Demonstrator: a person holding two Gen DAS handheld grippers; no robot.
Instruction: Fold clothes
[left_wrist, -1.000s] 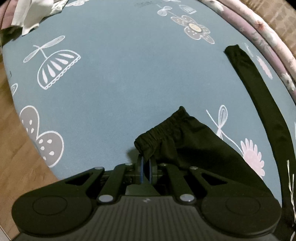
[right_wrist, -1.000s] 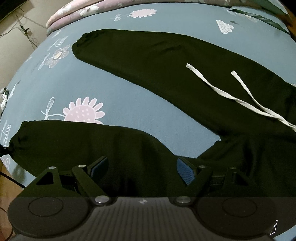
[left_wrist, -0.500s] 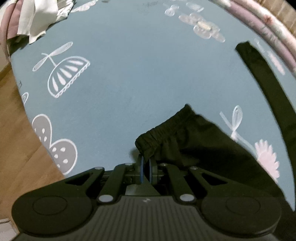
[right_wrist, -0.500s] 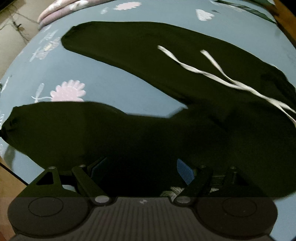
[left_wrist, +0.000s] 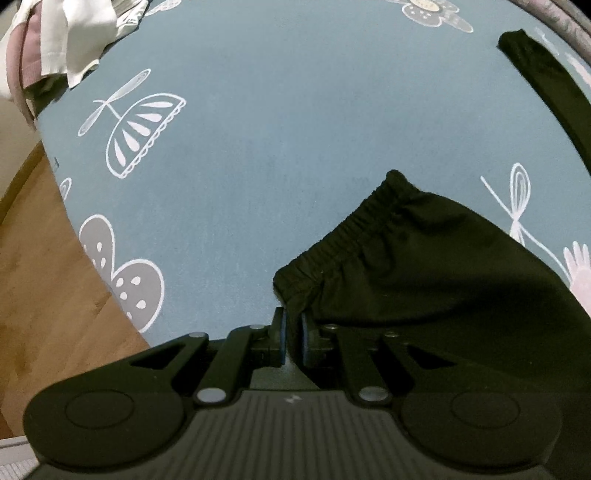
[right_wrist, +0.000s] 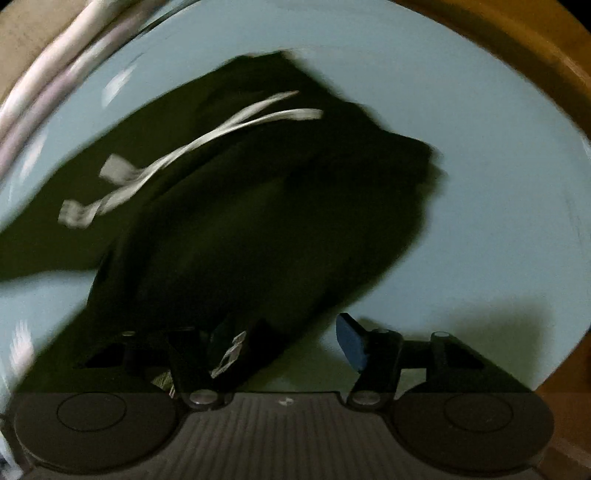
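**Folding dark trousers on a patterned bed**

Spreading widest: a blue bed sheet (left_wrist: 295, 122) printed with white flowers and leaf shapes, filling both views; edged by wooden floor (left_wrist: 40, 280) at the lower left of the left wrist view. Lying across the sheet: black trousers (right_wrist: 266, 221), bunched and motion-blurred in the right wrist view, one part folded over another, exact layering impossible to tell through the blur; reaching toward the left wrist camera as one leg ending in an elastic cuff (left_wrist: 354, 229), lifted slightly off the sheet at its near corner; stretching along the far right as the other leg (left_wrist: 546, 74), flat and well apart from the first. Heaped at the sheet's top left corner: pale clothes (left_wrist: 66, 40). Trailing over the dark fabric: a white drawstring (right_wrist: 207, 147), two blurred strands side by side. Pinching the cuff's near corner: the left hand-held gripper (left_wrist: 291, 332), blue pads clamped tight on the cloth. Hovering low over the trousers' edge: the right hand-held gripper (right_wrist: 288, 341), jaws spread wide, blue pad (right_wrist: 351, 343) of the right finger bare over the sheet, left finger hidden against the black fabric.
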